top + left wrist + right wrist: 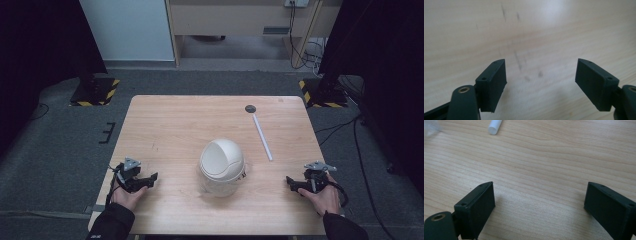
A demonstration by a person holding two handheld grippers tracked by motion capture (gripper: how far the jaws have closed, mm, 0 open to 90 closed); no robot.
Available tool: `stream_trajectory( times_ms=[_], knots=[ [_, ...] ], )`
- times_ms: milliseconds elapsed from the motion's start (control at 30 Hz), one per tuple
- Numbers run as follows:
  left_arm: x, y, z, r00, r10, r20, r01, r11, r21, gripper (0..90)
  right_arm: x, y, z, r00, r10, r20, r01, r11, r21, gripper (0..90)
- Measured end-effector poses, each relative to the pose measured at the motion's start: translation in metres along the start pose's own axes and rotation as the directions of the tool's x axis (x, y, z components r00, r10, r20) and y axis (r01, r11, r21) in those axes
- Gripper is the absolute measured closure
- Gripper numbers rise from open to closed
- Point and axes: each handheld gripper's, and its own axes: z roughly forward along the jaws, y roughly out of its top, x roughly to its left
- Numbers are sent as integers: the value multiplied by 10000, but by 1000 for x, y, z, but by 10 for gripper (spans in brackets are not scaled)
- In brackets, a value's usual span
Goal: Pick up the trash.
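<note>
High view — both grippers, left gripper (150, 178) and right gripper (291, 182), spread, empty — flanking probably a bin (222, 166).

White domed bin (222, 167), upright, table centre

the surface (165, 125) carries 1 white domed bin (222, 165), 1 long white stick (262, 136) and 1 small dark disc (250, 108). 2 tongs rest at its near edge, 1 left (150, 178) and 1 right (291, 182), each held by 1 hand.
</note>
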Motion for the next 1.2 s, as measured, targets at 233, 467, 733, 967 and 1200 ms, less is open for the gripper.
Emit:
stream_trajectory(
  times_ms=[233,467,733,967,1200],
  knots=[
    [-23,33,-27,9922,-162,1232,488,9625,-2670,239,1,-4,-1,9999,-84,-111,82,9998,-202,72],
    [-54,62,-30,9785,121,2058,593,9396,-3371,202,2,-4,0,9999,-105,-109,103,9998,-181,63],
    [-107,101,-16,9527,1145,2815,-36,9304,-3664,169,2,-3,0,9999,-50,-92,49,10000,-59,59],
    [-133,107,1,9366,1970,2898,-1037,9458,-3077,150,2,-3,0,9999,-51,-87,50,10000,-81,60],
    [-142,95,17,9318,2094,2966,-1425,9623,-2319,146,2,-3,-1,9997,-158,-177,158,9999,2,64]
  ],
)
